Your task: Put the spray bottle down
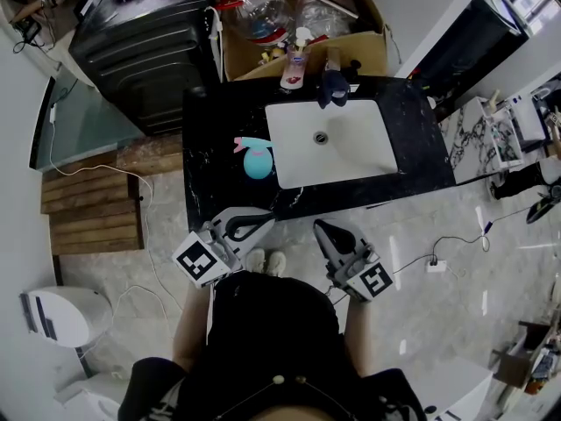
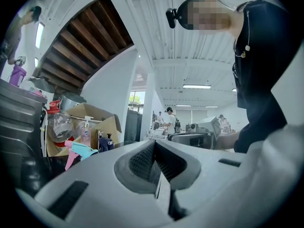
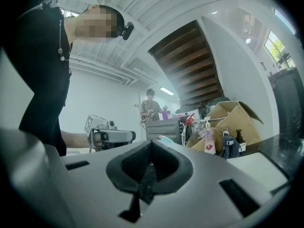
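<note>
A teal spray bottle (image 1: 256,160) with a pink trigger stands on the black countertop (image 1: 219,117), just left of the white sink (image 1: 351,147). In the left gripper view its pink and teal head (image 2: 78,151) shows beyond the jaws at the left. My left gripper (image 1: 266,222) hovers at the counter's front edge, below the bottle and apart from it, shut and empty. Further right along that edge my right gripper (image 1: 319,226) is also shut with nothing in it. Each gripper view shows closed jaws, left gripper (image 2: 155,147) and right gripper (image 3: 151,150).
A pink pump bottle (image 1: 295,64) and a dark blue faucet (image 1: 333,86) stand behind the sink. An open cardboard box (image 1: 298,24) with bottles sits at the back, a black ribbed case (image 1: 145,46) to its left. People stand far off in the room.
</note>
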Tool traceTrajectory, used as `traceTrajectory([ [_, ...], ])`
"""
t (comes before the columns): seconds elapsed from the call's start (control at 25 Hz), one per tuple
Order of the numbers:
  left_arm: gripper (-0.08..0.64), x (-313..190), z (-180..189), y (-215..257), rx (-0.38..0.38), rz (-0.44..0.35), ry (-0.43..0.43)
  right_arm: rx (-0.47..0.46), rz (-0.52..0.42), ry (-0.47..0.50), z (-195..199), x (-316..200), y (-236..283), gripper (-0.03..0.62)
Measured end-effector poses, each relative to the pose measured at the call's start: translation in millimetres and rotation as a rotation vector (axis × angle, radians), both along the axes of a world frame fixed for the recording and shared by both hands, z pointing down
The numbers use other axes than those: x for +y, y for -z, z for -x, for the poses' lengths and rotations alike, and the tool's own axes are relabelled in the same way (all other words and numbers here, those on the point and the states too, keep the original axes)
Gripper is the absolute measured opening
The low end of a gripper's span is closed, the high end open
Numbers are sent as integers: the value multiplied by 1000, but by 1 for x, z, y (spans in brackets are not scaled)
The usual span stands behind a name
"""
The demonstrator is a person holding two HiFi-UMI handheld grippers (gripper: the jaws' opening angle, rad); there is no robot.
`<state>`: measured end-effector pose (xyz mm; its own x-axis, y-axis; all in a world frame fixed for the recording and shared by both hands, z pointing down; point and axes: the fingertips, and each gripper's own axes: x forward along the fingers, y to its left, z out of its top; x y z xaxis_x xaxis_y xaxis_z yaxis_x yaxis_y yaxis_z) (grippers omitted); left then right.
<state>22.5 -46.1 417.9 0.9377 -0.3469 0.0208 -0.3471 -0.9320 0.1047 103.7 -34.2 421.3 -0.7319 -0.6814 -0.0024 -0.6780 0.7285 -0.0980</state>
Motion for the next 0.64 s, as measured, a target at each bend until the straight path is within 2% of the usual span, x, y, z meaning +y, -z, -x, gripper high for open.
traceTrajectory([
  [0.64, 5, 3, 6, 2, 21, 11, 11, 8, -11, 14, 7, 3, -1, -2],
])
